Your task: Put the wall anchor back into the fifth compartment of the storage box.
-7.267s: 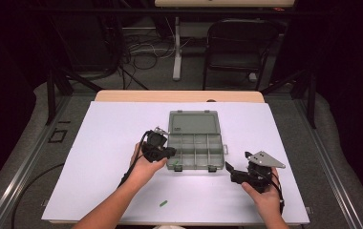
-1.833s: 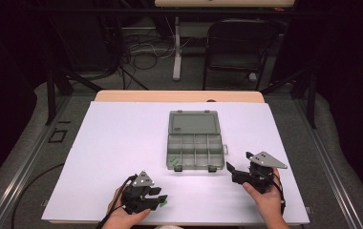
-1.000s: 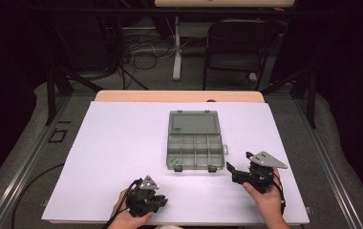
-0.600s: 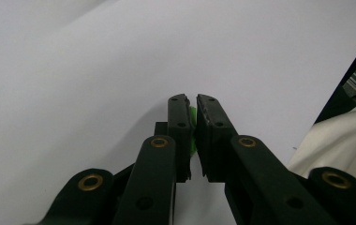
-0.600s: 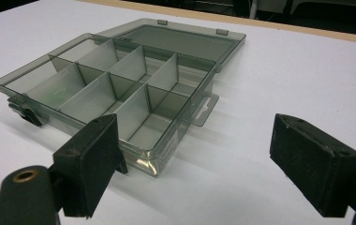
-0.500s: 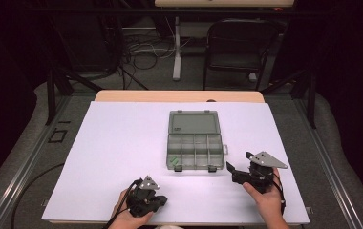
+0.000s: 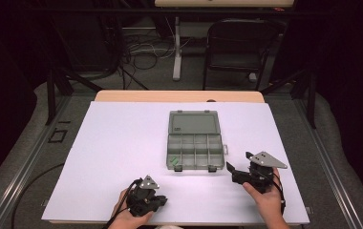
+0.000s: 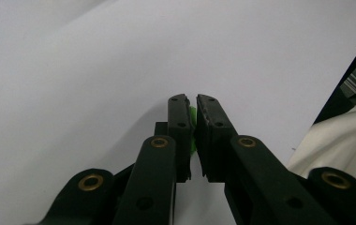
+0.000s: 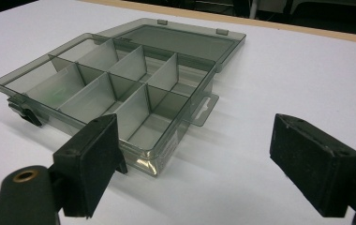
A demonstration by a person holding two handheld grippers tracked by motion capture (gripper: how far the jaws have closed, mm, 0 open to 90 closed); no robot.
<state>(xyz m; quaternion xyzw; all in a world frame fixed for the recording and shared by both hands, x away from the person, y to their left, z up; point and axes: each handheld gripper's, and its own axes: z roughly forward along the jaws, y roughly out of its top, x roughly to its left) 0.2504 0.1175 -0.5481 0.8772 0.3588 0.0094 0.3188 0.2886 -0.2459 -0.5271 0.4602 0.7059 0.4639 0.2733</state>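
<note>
Left gripper (image 7: 156, 202) is sitting low at the near edge of the desk (image 7: 122, 143), left of centre, and its fingers (image 8: 180, 122) are pinched nearly together on a small green piece (image 8: 192, 117). They have just been closing, and in the left gripper view the green sliver is showing in the narrow gap between the two pads, so the piece is clamped rather than loose. The hand is tipping the gripper down toward the white sheet, probably because the piece is thin and lying flat, needing a low approach to get the pads around it.

Right gripper (image 7: 239, 168) is resting on the desk just right of the compartment box (image 7: 194, 143), with fingers (image 9: 89, 159) spread wide apart and nothing between them. It is pointing at the box's near right corner, likely parked there to steady or brace the box once the other hand is bringing something over.

The box is lying open in the middle of the desk, lid folded flat away from the person, so all the divided cells are facing up and reachable from the near side. Another green piece (image 7: 174, 160) is already sitting in the near left cell, which suggests the sorting is part done and the clamped piece is meant for one of the cells too.

Box and left gripper are well apart.
</note>
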